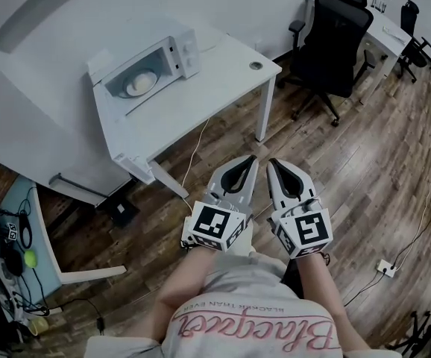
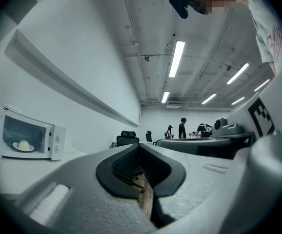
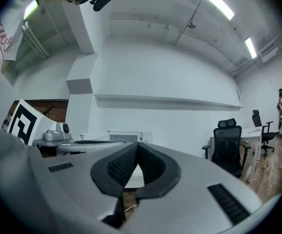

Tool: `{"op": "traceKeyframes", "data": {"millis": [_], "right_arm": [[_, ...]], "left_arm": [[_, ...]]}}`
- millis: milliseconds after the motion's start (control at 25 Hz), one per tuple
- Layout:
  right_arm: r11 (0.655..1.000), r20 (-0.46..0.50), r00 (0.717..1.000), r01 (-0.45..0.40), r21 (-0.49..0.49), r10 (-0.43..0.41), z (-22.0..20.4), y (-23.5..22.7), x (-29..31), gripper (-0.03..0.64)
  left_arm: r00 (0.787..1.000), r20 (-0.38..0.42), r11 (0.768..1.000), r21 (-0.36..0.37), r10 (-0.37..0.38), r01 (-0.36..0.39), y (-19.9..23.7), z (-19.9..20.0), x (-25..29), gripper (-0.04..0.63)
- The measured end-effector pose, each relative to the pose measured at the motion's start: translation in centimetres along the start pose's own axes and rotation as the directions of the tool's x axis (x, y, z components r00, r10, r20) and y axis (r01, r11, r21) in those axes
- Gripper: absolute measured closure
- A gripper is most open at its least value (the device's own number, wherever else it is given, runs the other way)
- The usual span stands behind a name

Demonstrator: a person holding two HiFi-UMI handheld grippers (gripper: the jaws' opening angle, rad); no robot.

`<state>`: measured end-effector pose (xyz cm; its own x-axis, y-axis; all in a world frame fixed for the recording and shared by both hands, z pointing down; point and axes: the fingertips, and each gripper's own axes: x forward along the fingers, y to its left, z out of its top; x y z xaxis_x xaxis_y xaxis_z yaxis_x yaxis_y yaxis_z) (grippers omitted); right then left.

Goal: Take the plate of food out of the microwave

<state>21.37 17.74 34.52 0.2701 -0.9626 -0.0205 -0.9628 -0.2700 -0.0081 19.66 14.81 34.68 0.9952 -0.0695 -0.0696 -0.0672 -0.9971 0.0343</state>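
Plate of food (image 1: 141,83) sits in the microwave (image 1: 172,54), untouched (left gripper (image 1: 249,164) and right gripper (image 1: 274,167) wait far off, fingers together, empty).

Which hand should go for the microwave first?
Probably the left. The left gripper is on the side nearer the microwave; the right gripper is farther away. Both are shut, empty and well short of the table.

grey left claw (image 1: 251,160) and right claw (image 1: 271,162) with marker cubes (image 1: 214,226); pink-lettered white shirt (image 1: 200,334)
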Motion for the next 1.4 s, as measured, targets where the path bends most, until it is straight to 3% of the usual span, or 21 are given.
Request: {"op": "traceKeyframes", "data": {"millis": [840, 1400], "right_arm": [[0.978, -0.002, 0.980, -0.200, -0.056, 0.200, 0.3, 1.0, 10.5, 0.606], [0.933, -0.033, 0.937, -0.349, -0.086, 0.348, 0.2, 1.7, 20.0, 0.606]], "left_arm": [[0.981, 0.018, 0.981, -0.023, 0.195, -0.195, 10.6, 0.1, 2.5, 0.589], [0.943, 0.027, 0.943, -0.038, 0.332, -0.330, 19.7, 0.1, 4.7, 0.589]]}}
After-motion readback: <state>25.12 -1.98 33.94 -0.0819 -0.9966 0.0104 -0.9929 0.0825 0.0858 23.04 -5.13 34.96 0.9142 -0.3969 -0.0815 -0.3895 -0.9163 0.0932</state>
